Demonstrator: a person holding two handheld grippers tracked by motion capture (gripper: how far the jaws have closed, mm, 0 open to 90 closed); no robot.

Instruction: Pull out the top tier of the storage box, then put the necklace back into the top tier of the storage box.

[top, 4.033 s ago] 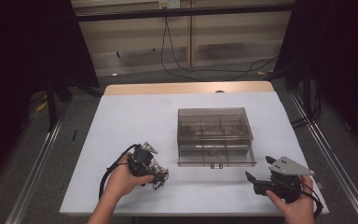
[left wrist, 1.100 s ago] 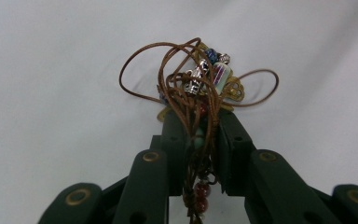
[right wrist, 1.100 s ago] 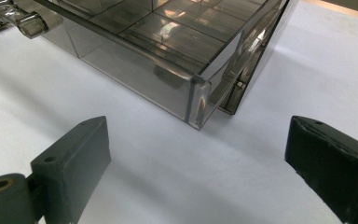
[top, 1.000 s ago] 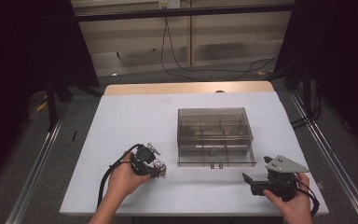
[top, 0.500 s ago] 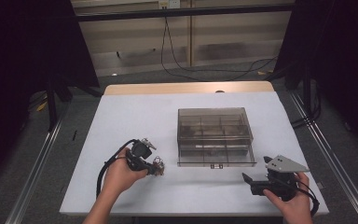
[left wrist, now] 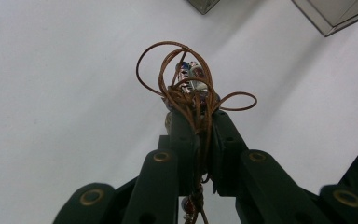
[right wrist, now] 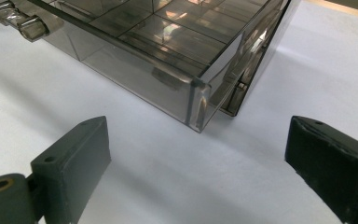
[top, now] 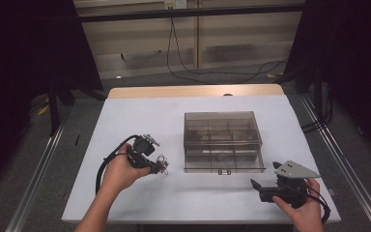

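Note:
My left gripper (top: 157, 166) is raised a little above the white table (top: 140, 116), left of the box. It is shut on a tangle of brown cord with small beads (top: 163, 162). In the left gripper view the cord loops (left wrist: 186, 84) bunch out past the closed fingertips, and the left gripper (left wrist: 198, 116) pinches the strands. A smoky clear plastic compartment box (top: 222, 140) sits at the table's middle right with its lid shut. My right gripper (top: 257, 186) rests near the front right edge, open, pointing left. In the right gripper view the right gripper (right wrist: 198, 135) faces the box's near corner (right wrist: 196, 100), jaws wide apart.
The box has two clear latches (right wrist: 18, 23) on its front side. A wooden strip (top: 193, 91) runs along the table's far edge. Black cables (top: 193, 72) lie on the floor beyond it, and metal rails (top: 38, 169) flank the table.
My left hand has lifted the cord tangle off the table and drawn it slightly up and left. The right gripper has stayed put.

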